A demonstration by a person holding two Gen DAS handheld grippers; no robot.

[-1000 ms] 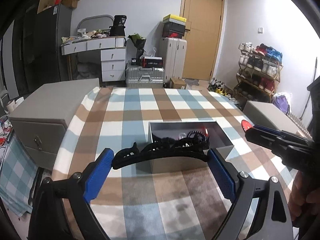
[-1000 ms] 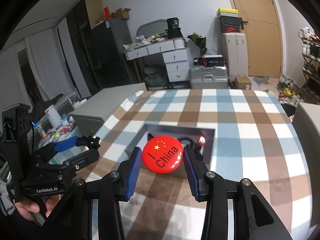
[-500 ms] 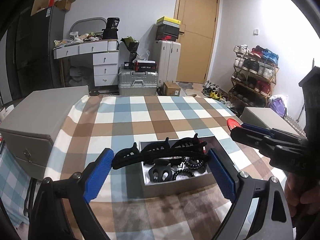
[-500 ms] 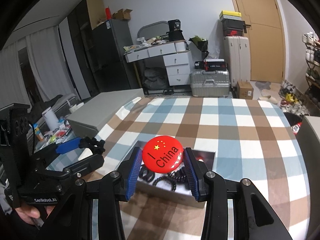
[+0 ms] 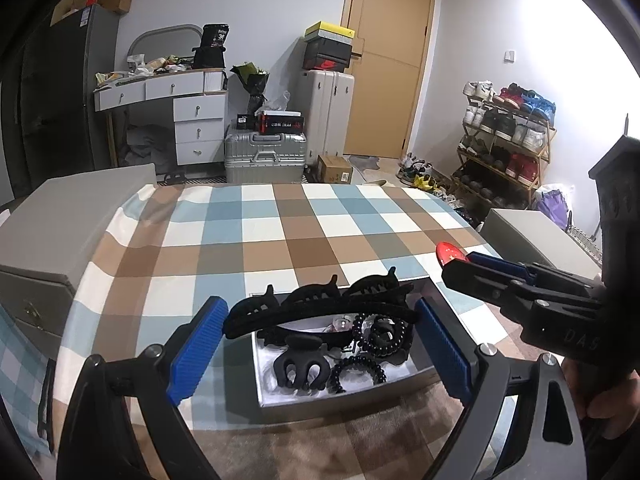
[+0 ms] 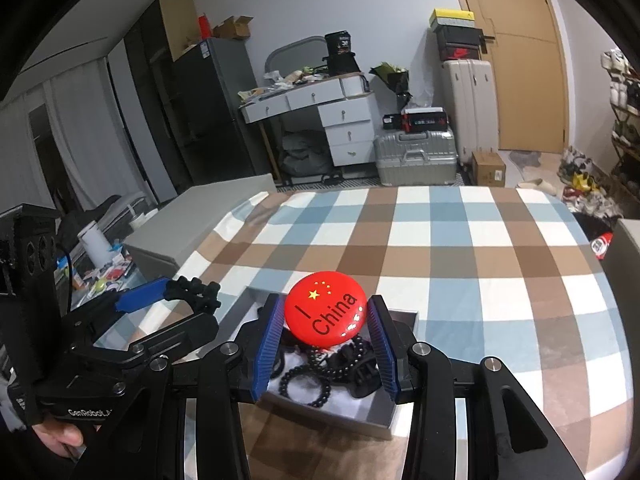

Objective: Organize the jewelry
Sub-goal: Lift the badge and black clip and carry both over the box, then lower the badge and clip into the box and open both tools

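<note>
Left wrist view: the left gripper (image 5: 318, 332) clasps a long black hair clip (image 5: 320, 306). It has risen over the open box (image 5: 340, 400), whose interior, a second earlier hidden behind the near wall, now shows claw clips and bead bracelets; release seems imminent.

Right wrist view: the right gripper (image 6: 326, 344) grips a red badge (image 6: 325, 314) above the box (image 6: 400, 320). Only here is its "I China" face readable.

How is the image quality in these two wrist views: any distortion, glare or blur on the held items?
Left wrist view: strong fisheye bending with dark corners; the black hair clip in the left gripper is sharp, and the window at right is blown out. Right wrist view: same bending; the red badge in the right gripper is crisp with small glare spots on its lower right edge.
</note>
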